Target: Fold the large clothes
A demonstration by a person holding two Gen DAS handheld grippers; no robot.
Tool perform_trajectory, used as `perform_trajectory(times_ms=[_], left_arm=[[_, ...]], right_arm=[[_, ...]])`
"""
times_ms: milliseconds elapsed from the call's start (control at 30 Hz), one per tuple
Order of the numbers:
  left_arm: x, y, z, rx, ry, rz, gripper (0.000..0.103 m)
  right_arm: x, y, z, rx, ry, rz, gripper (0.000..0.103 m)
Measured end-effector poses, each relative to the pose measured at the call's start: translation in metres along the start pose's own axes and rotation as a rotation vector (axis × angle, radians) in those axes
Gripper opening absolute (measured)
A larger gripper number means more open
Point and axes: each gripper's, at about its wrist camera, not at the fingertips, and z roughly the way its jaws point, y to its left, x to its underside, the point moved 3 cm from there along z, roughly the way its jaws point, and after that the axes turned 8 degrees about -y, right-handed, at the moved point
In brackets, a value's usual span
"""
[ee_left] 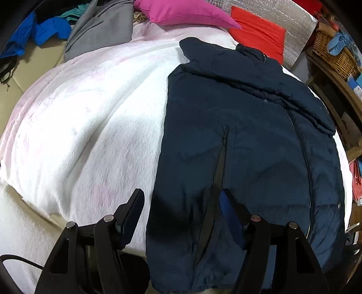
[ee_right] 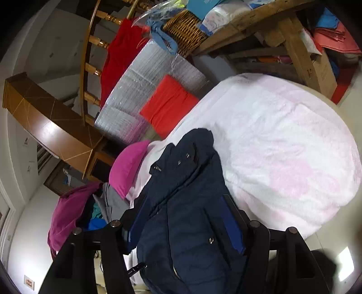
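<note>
A large navy padded jacket (ee_left: 244,144) lies lengthwise on a white and pink blanket (ee_left: 90,126), collar at the far end, one sleeve folded across its chest. My left gripper (ee_left: 182,199) is open above the jacket's near left edge and hem, touching nothing I can see. In the right wrist view the jacket (ee_right: 185,203) bunches up between the fingers of my right gripper (ee_right: 181,203). Its jaws stand wide with the thick cloth filling the gap, collar end lying beyond on the blanket (ee_right: 282,147).
A magenta pillow (ee_left: 185,11) and a red cushion (ee_left: 260,34) lie at the bed's far end. Grey and blue clothes (ee_left: 99,29) pile at the far left. A wooden shelf with a wicker basket (ee_left: 332,52) stands on the right.
</note>
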Motion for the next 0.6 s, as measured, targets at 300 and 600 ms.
perform_trajectory(times_ms=[300, 600], left_arm=[[0.038, 0.004, -0.02, 0.012, 0.04, -0.002, 0.07], [0.082, 0.032, -0.029, 0.012, 0.162, -0.189, 0.077]], right_arm=[[0.045, -0.055, 0.039, 0.09, 0.212, -0.028, 0.067], [0.093, -0.116, 0.054, 0.097, 0.367, 0.035, 0.067]])
